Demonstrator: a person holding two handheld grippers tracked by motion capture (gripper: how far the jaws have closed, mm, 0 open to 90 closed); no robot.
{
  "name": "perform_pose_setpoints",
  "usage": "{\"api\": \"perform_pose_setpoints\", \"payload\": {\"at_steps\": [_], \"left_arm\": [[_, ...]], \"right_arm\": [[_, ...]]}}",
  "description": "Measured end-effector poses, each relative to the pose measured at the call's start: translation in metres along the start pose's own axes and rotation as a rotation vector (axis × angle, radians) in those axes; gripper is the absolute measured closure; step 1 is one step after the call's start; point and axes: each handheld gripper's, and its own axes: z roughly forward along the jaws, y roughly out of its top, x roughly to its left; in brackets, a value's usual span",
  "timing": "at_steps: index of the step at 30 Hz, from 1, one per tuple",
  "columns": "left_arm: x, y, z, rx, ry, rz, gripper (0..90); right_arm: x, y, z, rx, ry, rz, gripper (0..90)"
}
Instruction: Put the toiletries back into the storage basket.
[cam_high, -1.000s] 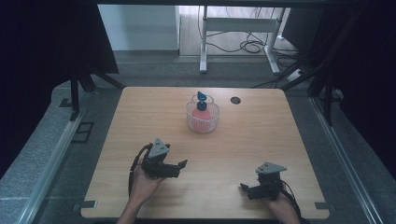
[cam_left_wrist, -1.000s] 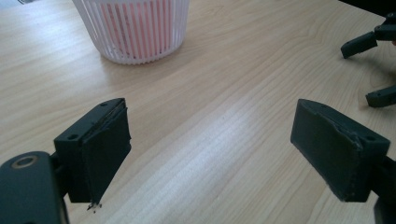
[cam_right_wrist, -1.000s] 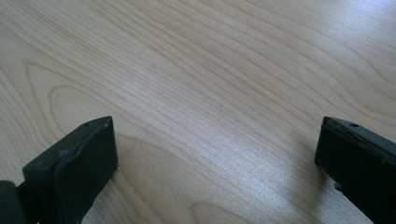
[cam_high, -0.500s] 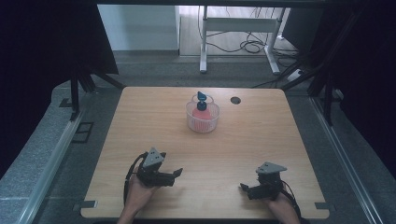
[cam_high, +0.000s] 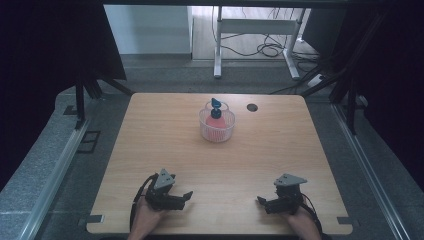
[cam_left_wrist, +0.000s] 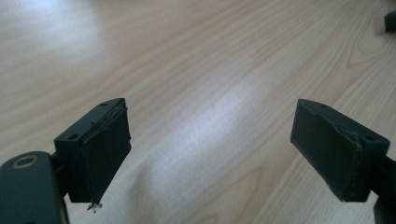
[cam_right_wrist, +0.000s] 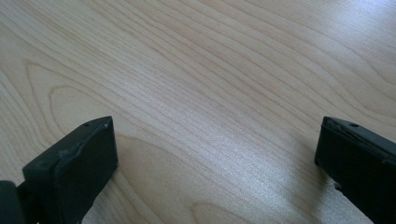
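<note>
High view: we record a pale wood-grain rectangular counter (cam_high: 165, 150) carrying, at its far middle, a clear ribbed plastic bowl (cam_high: 217, 125) holding a red rounded object with a dark blue top (cam_high: 215, 111); what that object is we cannot tell at this size. A small dark round hole (cam_high: 252, 107) lies in the counter just right of the bowl. At the near edge we list the left tongs (cam_high: 186, 197), held low by a hand at the bottom left, its jaws pointing toward the counter's middle, and the right tongs (cam_high: 261, 202), held by a hand at the bottom right, its jaws pointing leftward; the two face each other, well apart from one another and from the bowl. Left gripper view: we note the left tongs (cam_left_wrist: 210, 149) spread wide with nothing between the jaws, bare wood beneath, tilted down close over the surface. Right gripper view: we note the right tongs (cam_right_wrist: 215, 163) likewise spread wide and empty, low over the grain. Judgement: the work in hand appears to be a reach toward the bowl and its contents. To do it well, we would keep the jaws apart, lift clear of the counter, approach the blue top from above, and steady the bowl with the other tongs.
</note>
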Motion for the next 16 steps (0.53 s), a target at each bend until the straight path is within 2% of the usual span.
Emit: {"api": "perform_pose_setpoints", "payload": {"at_steps": [4,8,9,10,16], "left_arm": [[-0.003,-0.006,0.003,0.039,0.008,0.003,11.9],[-0.007,-0.013,0.010,0.103,0.028,0.012,11.8],[-0.007,-0.013,0.010,0.103,0.028,0.012,12.0],[-0.009,-0.013,0.010,0.106,0.042,0.029,11.8],[-0.009,-0.014,0.011,0.098,0.041,0.027,11.7]], "right_arm": [[0.000,0.000,0.000,0.000,0.000,0.000,0.0],[0.000,0.000,0.000,0.000,-0.001,0.001,0.0],[0.000,0.000,0.000,0.000,0.000,0.001,0.0],[0.000,0.000,0.000,0.000,0.000,0.001,0.0],[0.000,0.000,0.000,0.000,0.000,0.001,0.0]]}}
